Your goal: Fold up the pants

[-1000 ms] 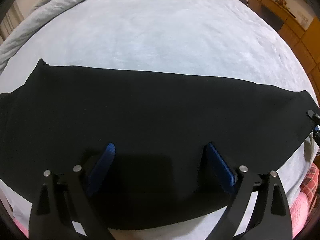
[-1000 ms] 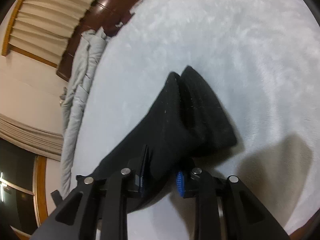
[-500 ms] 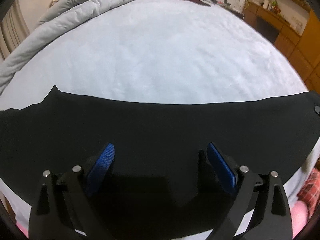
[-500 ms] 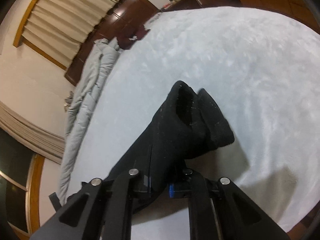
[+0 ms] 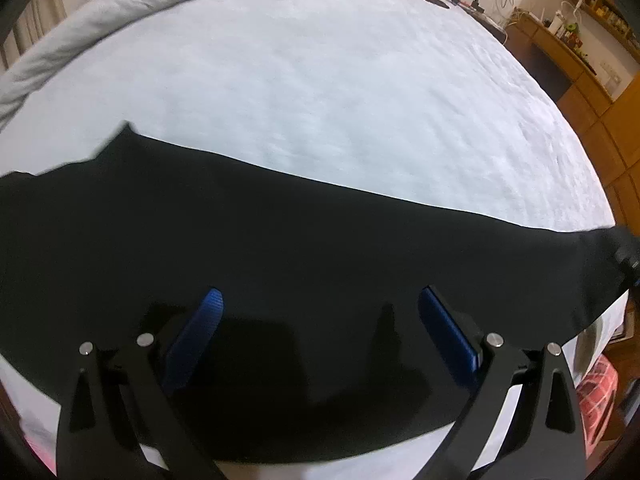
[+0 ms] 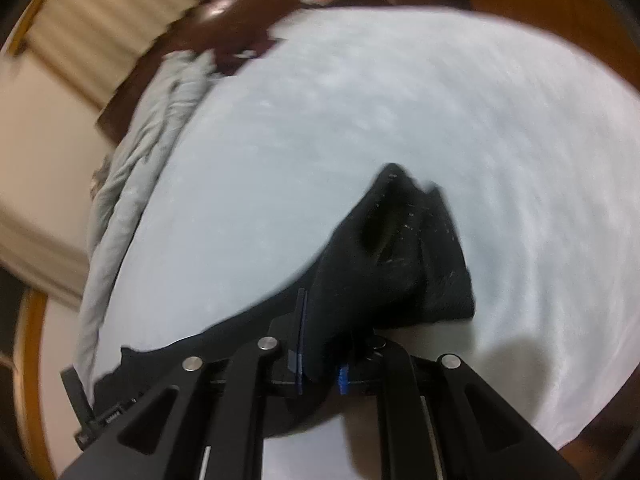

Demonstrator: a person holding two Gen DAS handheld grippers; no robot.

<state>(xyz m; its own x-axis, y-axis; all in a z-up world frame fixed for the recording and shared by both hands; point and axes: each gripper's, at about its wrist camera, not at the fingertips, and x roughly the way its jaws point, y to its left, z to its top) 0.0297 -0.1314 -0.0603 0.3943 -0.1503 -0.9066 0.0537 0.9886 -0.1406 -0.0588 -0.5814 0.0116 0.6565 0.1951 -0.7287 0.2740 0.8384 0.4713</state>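
Black pants (image 5: 280, 248) lie stretched across the near part of a light grey bed (image 5: 320, 80). My left gripper (image 5: 320, 320) is open, its blue pads spread wide just above the pants' middle, holding nothing. My right gripper (image 6: 320, 344) is shut on the end of the pants (image 6: 400, 256) and holds that bunched end lifted above the bed (image 6: 360, 120). The right gripper also shows at the far right edge of the left wrist view (image 5: 628, 260).
A rumpled grey duvet (image 5: 100, 24) lies along the far left bed edge, also in the right wrist view (image 6: 120, 184). Wooden cabinets (image 5: 580, 60) stand right of the bed. A pink and red checked item (image 5: 600, 392) sits off the bed's near right corner.
The right gripper has lifted and turned with the pants end; that view is blurred now. The right end of the pants rose off the bed. The left gripper stayed open over the middle.
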